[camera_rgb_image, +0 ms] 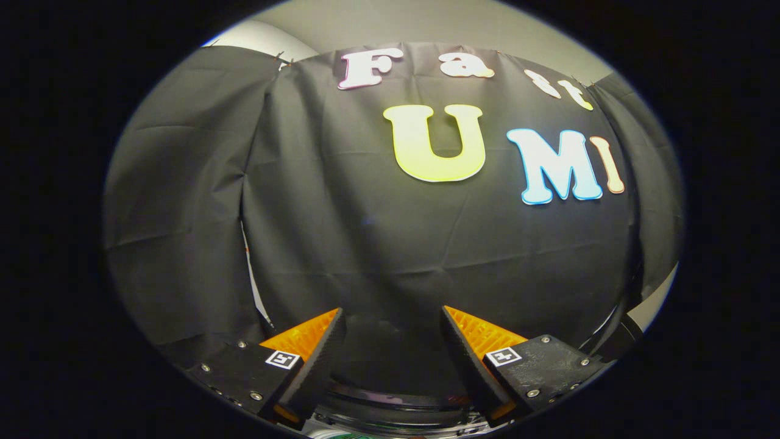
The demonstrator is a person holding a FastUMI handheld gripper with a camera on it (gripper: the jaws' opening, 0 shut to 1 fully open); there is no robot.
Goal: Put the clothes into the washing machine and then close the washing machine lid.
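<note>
The booth's black cloth wall [390, 244] hangs creased and fills the background, with a pale ceiling [426, 24] above its top edge. The gripper [393, 329] points at this wall, its fingers spread wide apart with nothing held between them. Below and between the fingers, a dark rounded rim [393, 405] is partly visible; whether it belongs to the washing machine cannot be determined. No clothes can be made out.

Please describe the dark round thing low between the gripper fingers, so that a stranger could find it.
Start at the black cloth wall ahead. Below it, the open gripper holds nothing. Low between its fingers lies a dark curved rim, the single rounded, ridged shape there; what it belongs to is unclear.
</note>
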